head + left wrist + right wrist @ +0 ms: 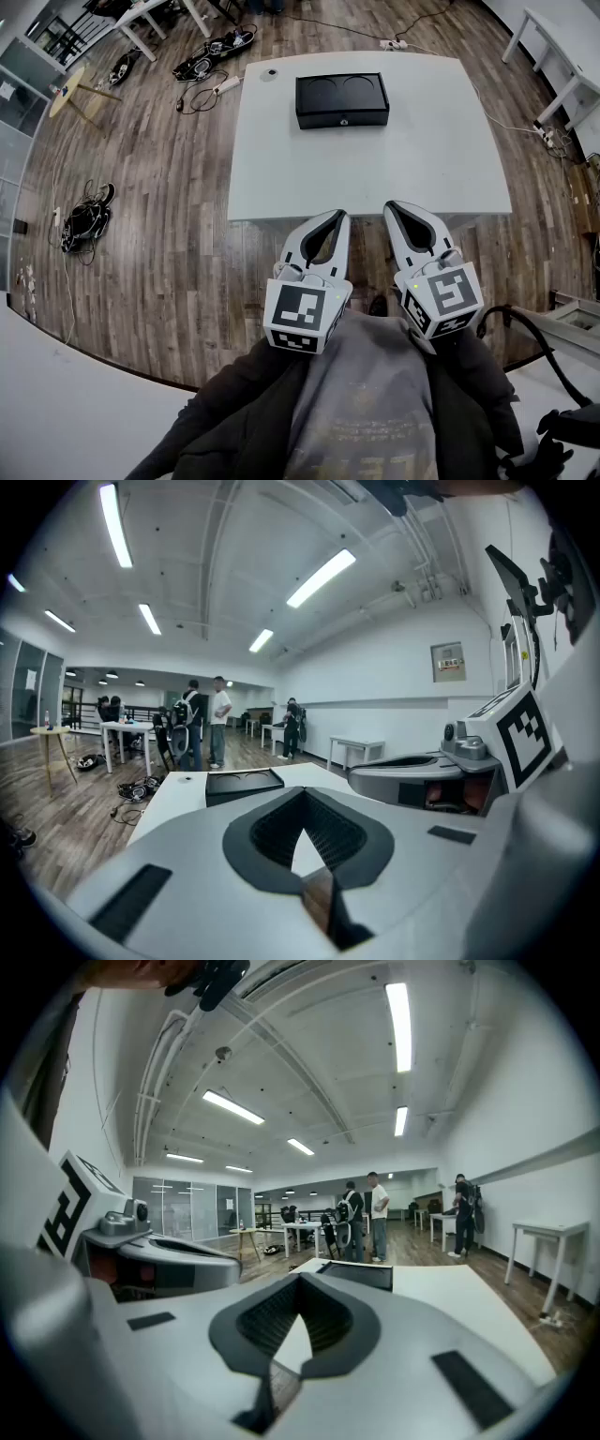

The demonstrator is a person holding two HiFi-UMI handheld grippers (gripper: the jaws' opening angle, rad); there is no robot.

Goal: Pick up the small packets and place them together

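Searching all three views turns up no small packets. None lie on the bare parts of the white table (375, 178). Whether any sit in the black tray (342, 99) cannot be told, since only its dark top with two round hollows shows.

Going by the task wording alone, such packets would probably be light, thin and limp, with slick film that slides between hard pads. A pinch across the flat middle or along a sealed edge would likely hold best, with gentle pressure so the contents do not burst.

Counted: no packets in sight and one tray with two hollows. One small round thing (271, 72) rests on the table just beyond the tray's far-left corner.

On the near side of the tray, past the table's front edge and over the wooden floor, both tools are held close to the person's chest. The left gripper (337, 217) has its jaws together, tips meeting, with nothing in the leaf-shaped gap behind them. The right gripper (394, 208) is likewise closed and empty. That makes two grippers, both well apart from the tray.

Farther out beyond the tray, cables (211, 52) lie tangled on the floor. At least three people (361, 1213) stand among the distant desks.
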